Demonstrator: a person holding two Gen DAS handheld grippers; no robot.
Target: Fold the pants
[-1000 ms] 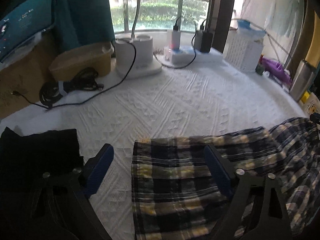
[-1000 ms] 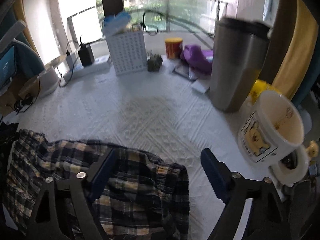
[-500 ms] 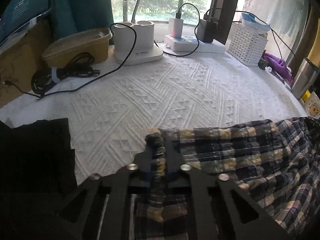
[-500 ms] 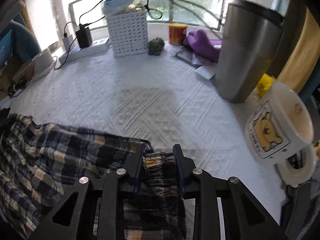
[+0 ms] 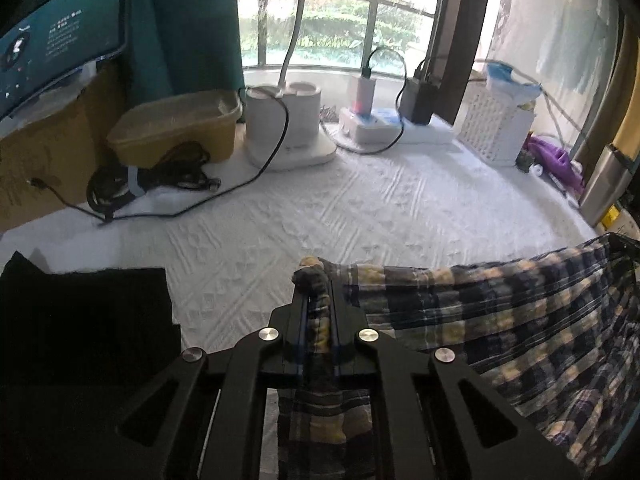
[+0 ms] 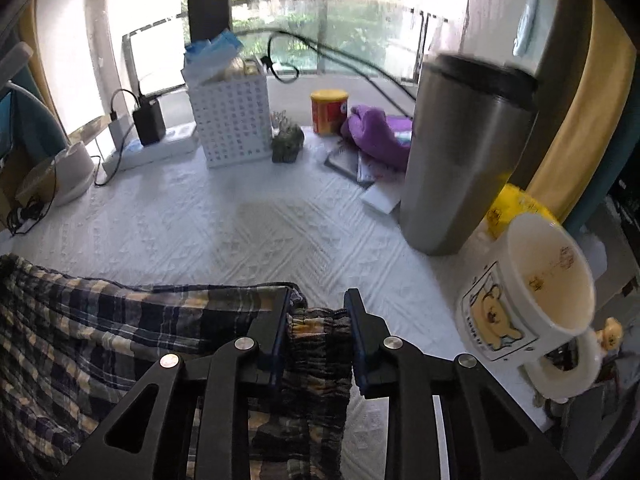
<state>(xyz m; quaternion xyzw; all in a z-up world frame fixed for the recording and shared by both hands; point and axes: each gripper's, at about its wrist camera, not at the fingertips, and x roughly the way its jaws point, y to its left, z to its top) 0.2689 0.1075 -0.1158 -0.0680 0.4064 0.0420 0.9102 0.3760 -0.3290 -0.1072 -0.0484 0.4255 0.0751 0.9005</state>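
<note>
White textured bedspread (image 5: 360, 216) fills both frames; the plaid pants (image 5: 500, 320) hang stretched across the lower frame, long axis between the tools. Left gripper (image 5: 318, 304) pinches one end, right gripper (image 6: 318, 316) clamps the elastic waistband

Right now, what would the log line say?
step: lift pants | left gripper: shut on pants | right gripper: shut on pants, waistband end | pants: stretched between both, above cloth
</note>
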